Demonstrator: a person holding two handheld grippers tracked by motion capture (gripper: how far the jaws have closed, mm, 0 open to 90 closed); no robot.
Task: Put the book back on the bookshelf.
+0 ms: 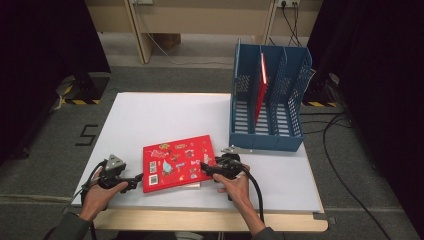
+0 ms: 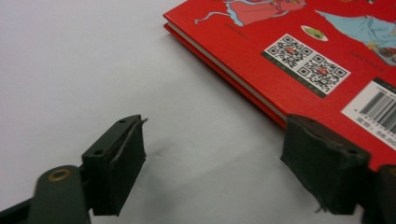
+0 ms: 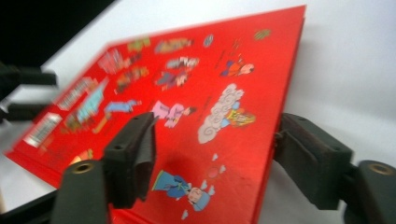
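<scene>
A white bench (image 1: 150,115) is seen across the middle of the high view. At its upper right a blue file rack (image 1: 267,100) is stood, with a thin red book (image 1: 261,87) upright in one of its slots. Lower centre, a red picture book (image 1: 177,161) is laid flat on the bench, cover printed with cartoon figures and codes. At the book's lower left corner the left gripper (image 1: 134,181) is held, fingers (image 2: 116,172) spread wide, just beside the book's edge. At the book's right edge the right gripper (image 1: 206,169) is held, fingers (image 3: 133,154) spread wide astride that edge.
</scene>
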